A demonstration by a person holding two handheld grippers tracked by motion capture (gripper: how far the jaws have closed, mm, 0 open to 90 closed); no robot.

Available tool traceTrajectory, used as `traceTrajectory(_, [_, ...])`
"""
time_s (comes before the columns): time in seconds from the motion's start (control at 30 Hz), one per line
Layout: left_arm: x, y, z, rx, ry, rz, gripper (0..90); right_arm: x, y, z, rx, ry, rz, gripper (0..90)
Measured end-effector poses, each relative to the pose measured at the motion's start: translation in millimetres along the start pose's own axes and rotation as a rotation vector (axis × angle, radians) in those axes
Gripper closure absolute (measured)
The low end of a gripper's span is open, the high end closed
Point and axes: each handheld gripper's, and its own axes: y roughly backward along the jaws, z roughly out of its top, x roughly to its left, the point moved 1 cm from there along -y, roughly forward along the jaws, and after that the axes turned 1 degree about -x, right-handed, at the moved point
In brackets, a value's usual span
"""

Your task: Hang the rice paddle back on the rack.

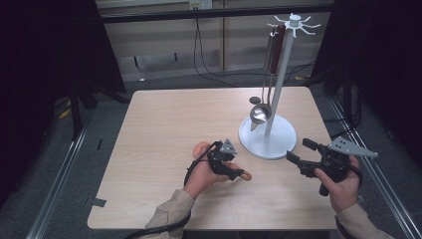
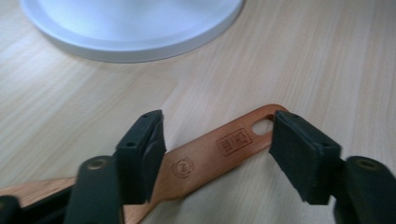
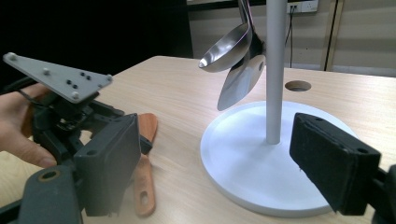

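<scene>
A wooden spatula lies flat on the table, and its handle end point(image 1: 245, 175) pokes out to the right from under my left gripper point(image 1: 233, 171). In the left gripper view the handle point(image 2: 219, 147), with a hanging hole, lies between the two open pads of my left gripper point(image 2: 217, 154), which is not clamped on it. My right gripper point(image 1: 297, 152) is held open just right of the white stand's base point(image 1: 278, 142), with nothing between its jaws. In the right gripper view the spatula point(image 3: 144, 182) lies left of the base point(image 3: 247, 158), under the left gripper point(image 3: 70, 112).
The stand's pole point(image 1: 281, 74) carries a ring of hooks at the top. A steel ladle point(image 1: 259, 114) and a brown-handled utensil point(image 1: 276, 47) hang from it over the base. A round hole point(image 1: 255, 100) sits in the tabletop behind the stand. Cables run along the floor beyond.
</scene>
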Motion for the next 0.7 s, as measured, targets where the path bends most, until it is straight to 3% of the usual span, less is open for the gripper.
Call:
traceTrajectory(0.17, [-2.5, -10.8, -2.3, 0.020, -0.027, -0.009, 24.5, -1.5, 2.9, -0.4, -0.001, -0.007, -0.002, 16.6])
traceTrajectory(0.2, [-3.3, -12.7, -2.6, 0.027, -0.049, -0.015, 24.5, -2.3, 2.8, -0.6, 0.000, -0.003, -0.003, 16.6])
traceTrajectory(0.23, [-5.9, -14.4, -2.9, 0.016, -0.035, -0.036, 24.3, -2.1, 2.5, -0.7, 0.002, -0.008, -0.002, 16.7])
traceTrajectory(0.4, [-10.9, -7.9, -0.2, 0.064, -0.033, -0.054, 45.9, -2.1, 1.0, -0.3, 0.008, 0.000, 0.001, 16.7])
traceTrajectory(0.47, [-12.8, -7.8, -0.8, 0.052, -0.020, -0.032, 52.3, -1.9, 0.4, 0.1, 0.007, 0.003, 0.004, 16.7])
traceTrajectory(0.53, [-12.3, -5.7, 0.1, 0.073, -0.012, -0.028, 58.8, -0.9, -1.1, 0.1, 0.008, 0.000, 0.003, 16.7])
traceTrajectory(0.63, [-12.3, -4.4, 1.0, 0.091, 0.014, -0.012, 65.7, 0.7, -3.2, 0.5, 0.009, 0.008, 0.011, 16.8])
traceTrajectory(0.7, [-10.3, -4.0, 2.4, 0.108, -0.006, -0.009, 65.4, 1.9, -4.5, 0.8, 0.008, 0.010, 0.012, 16.7])
